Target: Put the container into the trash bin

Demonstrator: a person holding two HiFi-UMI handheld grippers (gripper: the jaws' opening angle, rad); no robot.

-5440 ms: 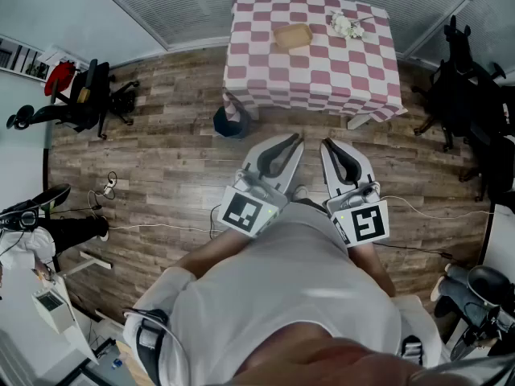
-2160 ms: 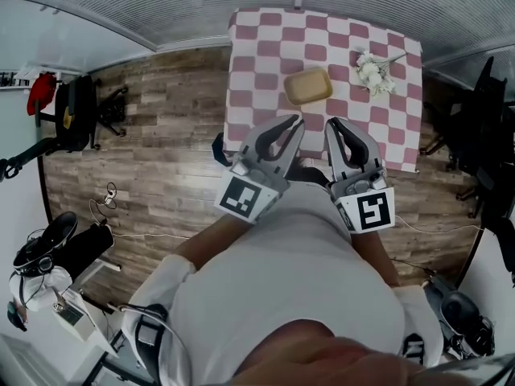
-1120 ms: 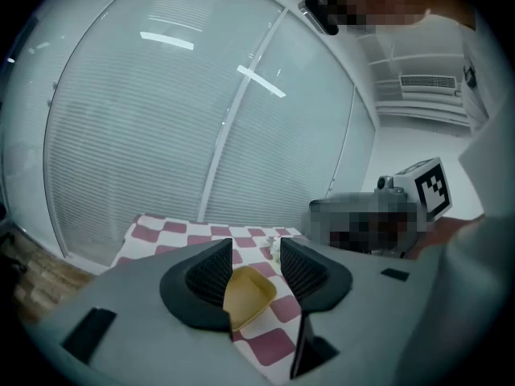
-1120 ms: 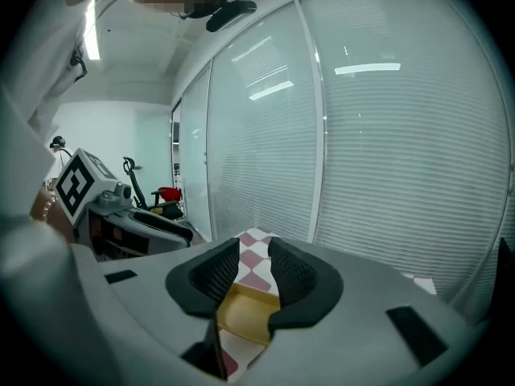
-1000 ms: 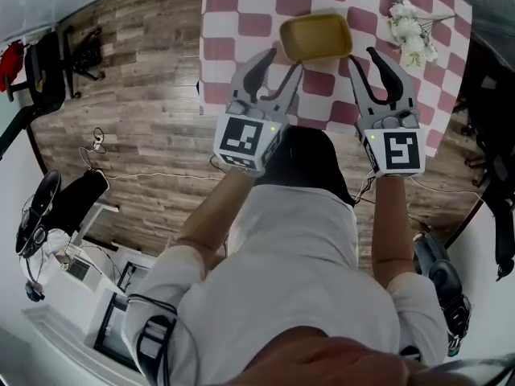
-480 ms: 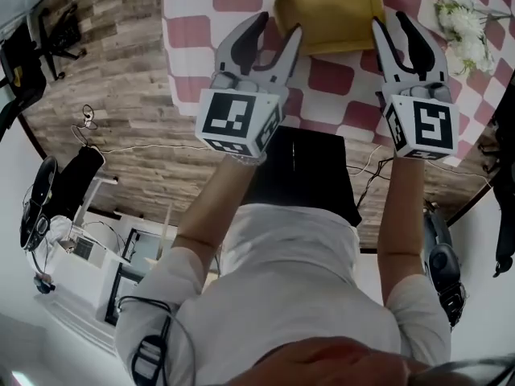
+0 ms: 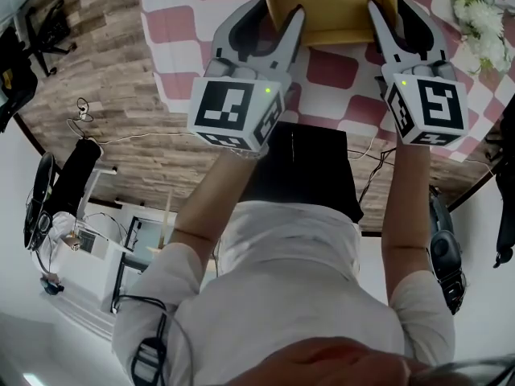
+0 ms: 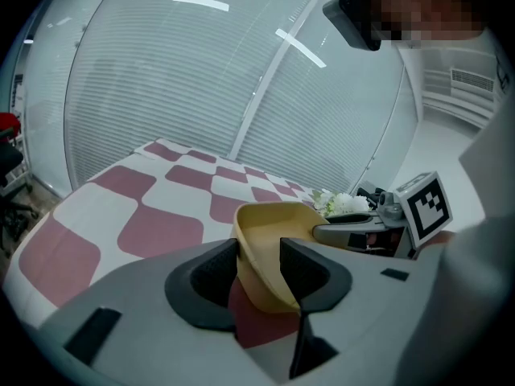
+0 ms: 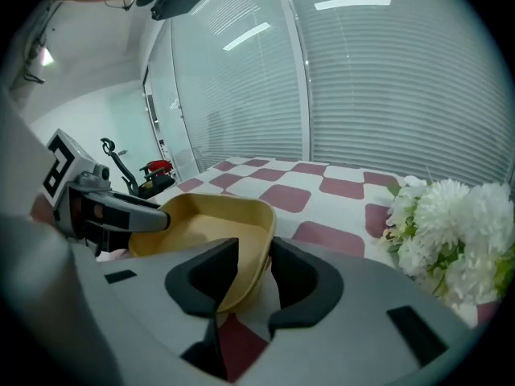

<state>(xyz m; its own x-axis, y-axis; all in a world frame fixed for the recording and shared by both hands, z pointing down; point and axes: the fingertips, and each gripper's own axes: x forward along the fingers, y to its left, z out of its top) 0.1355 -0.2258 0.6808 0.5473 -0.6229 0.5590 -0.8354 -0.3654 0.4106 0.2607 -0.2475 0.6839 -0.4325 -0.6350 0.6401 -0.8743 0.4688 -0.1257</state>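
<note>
The left gripper (image 8: 257, 246) has its jaws spread, one on each side of the left wall of the yellow container (image 8: 278, 225). One jaw sits inside the bowl and the other outside. A strip of red cloth shows between the outer jaw and the wall, so the pads do not pinch it.

The right gripper (image 9: 253, 246) straddles the opposite wall in the same way, one jaw inside and one outside. Its jaws are closing with that wall between them, and a gap shows beside the outer jaw.

In the head view the two grippers reach forward side by side, with the container spanning the space between them.

The container rests upright and empty on the counter (image 7: 181, 43), which is covered by a red and white checked cloth. A bunch of white flowers (image 9: 451, 223) lies on the cloth just beside the right gripper, apart from the container. Wooden floor (image 7: 76, 79) shows beyond the counter's left edge.
</note>
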